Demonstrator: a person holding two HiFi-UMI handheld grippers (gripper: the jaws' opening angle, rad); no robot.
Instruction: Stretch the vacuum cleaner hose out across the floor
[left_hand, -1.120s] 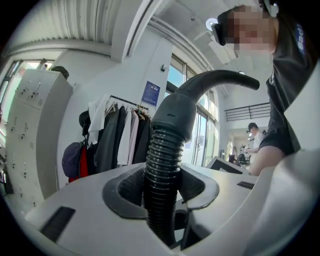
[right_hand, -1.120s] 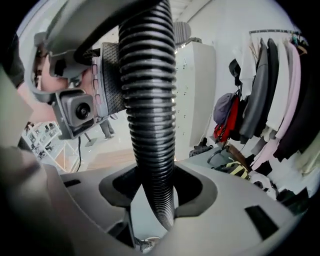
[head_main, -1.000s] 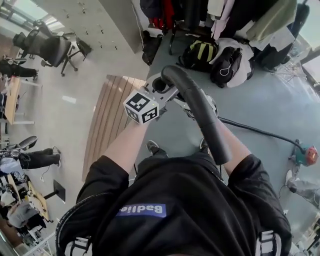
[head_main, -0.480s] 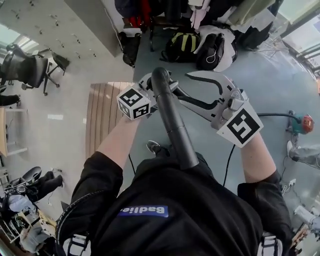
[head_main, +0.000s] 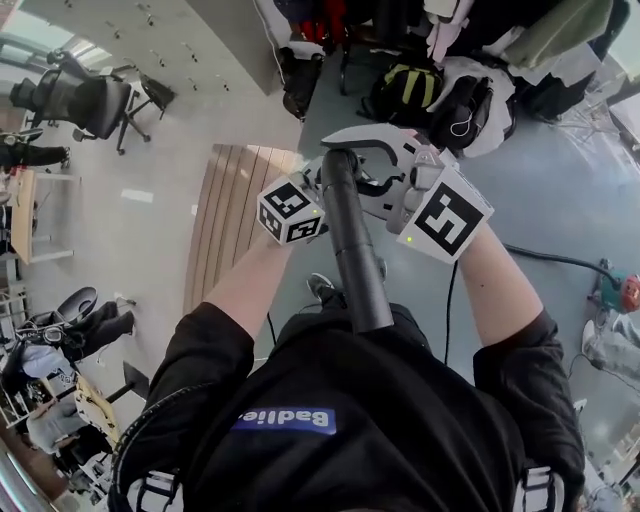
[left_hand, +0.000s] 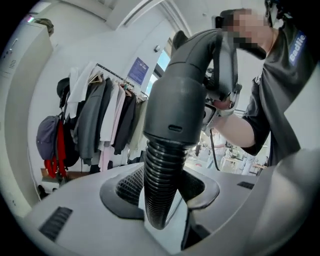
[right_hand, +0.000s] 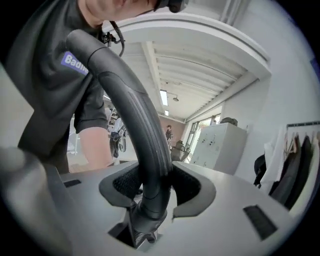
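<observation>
The black vacuum hose ends in a curved rigid handle tube (head_main: 352, 250) that I hold up in front of my chest. My left gripper (head_main: 322, 182) is shut on the ribbed hose (left_hand: 160, 185) just below its smooth cuff (left_hand: 182, 110). My right gripper (head_main: 345, 165) reaches in from the right, and its jaws are closing on the handle tube (right_hand: 135, 115), which sits between the pads and touches both. In the right gripper view (right_hand: 152, 187) a short piece of ribbed hose (right_hand: 140, 235) shows below the jaws. The remaining hose is hidden behind my body.
A slatted wooden platform (head_main: 225, 225) lies on the floor to the left. Backpacks (head_main: 410, 90) and a clothes rack stand ahead. A black cable (head_main: 560, 260) runs across the floor to a red tool (head_main: 625, 290) at the right. An office chair (head_main: 85, 100) stands far left.
My right gripper has swung in from the right and taken the handle tube near my left gripper. The tube has moved from leaning right to pointing at my chest.
</observation>
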